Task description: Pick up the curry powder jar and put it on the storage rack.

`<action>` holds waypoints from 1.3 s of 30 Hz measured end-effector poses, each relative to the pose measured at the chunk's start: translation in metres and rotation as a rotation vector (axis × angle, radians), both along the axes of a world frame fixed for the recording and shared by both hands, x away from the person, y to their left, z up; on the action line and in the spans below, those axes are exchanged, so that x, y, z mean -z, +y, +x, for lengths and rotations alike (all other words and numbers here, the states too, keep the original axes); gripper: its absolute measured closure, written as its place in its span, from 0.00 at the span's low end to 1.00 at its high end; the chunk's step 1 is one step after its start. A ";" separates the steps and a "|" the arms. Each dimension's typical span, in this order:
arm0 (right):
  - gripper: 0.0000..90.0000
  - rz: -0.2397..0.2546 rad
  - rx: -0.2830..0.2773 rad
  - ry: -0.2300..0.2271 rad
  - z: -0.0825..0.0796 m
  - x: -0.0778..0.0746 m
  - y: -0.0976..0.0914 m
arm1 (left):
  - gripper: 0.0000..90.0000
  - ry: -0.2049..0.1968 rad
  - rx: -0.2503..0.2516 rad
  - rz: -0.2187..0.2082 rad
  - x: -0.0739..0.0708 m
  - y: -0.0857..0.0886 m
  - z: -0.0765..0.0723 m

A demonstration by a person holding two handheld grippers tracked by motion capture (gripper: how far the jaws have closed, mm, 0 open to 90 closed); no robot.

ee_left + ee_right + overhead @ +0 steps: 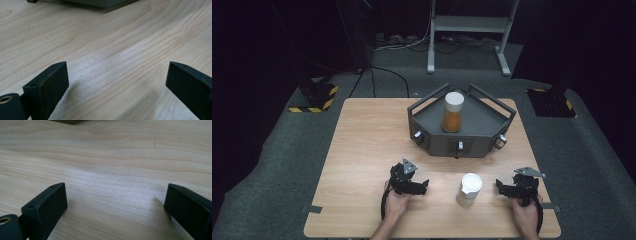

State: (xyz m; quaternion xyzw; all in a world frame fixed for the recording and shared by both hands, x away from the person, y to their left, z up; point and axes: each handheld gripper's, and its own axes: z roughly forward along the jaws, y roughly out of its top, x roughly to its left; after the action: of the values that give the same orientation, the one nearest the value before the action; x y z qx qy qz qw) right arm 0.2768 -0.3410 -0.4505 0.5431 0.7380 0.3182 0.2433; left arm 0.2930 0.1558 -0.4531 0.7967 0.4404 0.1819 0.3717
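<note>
Wooden table, pale grain, set on grey carpet. At near left, left gripper in a hand, low over bare wood, pointing right toward the pale cup. Jaws spread wide, nothing between them; in the left gripper view, just wood grain between the two black jaws, with a dark edge of the grey tray at the top. Right of that gripper, near but apart from it, pale cup with white lid, upright on the table, between the two grippers. Behind it, toward the far edge and well apart, grey tray, angular, with raised rails and small knobs along its front wall. Inside the tray, left of centre, orange cup with white lid, upright. At near right, right gripper in a hand, pointing left toward the pale cup, close beside it but not touching. Jaws likewise parted wide and empty; in the right gripper view, bare wood between the jaws. Beyond the table, a light metal stand on the dark floor, cables trailing near it, and yellow-black striped blocks at far left.
</note>
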 end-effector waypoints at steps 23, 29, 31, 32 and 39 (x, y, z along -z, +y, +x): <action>0.04 -0.001 -0.002 0.000 0.000 0.000 0.000 | 0.04 0.007 -0.007 0.062 -0.001 -0.012 0.003; 0.04 -0.001 -0.002 0.000 0.000 0.000 0.000 | 0.04 0.007 -0.008 0.062 -0.001 -0.012 0.003; 0.04 -0.001 -0.002 0.001 0.000 0.000 0.000 | 0.04 0.007 -0.008 0.062 -0.001 -0.012 0.003; 0.04 -0.001 -0.002 0.000 0.000 0.000 0.000 | 0.04 0.007 -0.008 0.062 -0.001 -0.012 0.003; 0.04 -0.001 -0.002 0.001 0.001 0.000 0.000 | 0.04 0.007 -0.010 0.062 -0.001 -0.012 0.002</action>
State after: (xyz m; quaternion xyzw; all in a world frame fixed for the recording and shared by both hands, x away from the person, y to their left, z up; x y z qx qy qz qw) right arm 0.2774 -0.3410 -0.4504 0.5424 0.7388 0.3178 0.2428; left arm 0.2953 0.1438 -0.4523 0.8062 0.4399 0.1946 0.3445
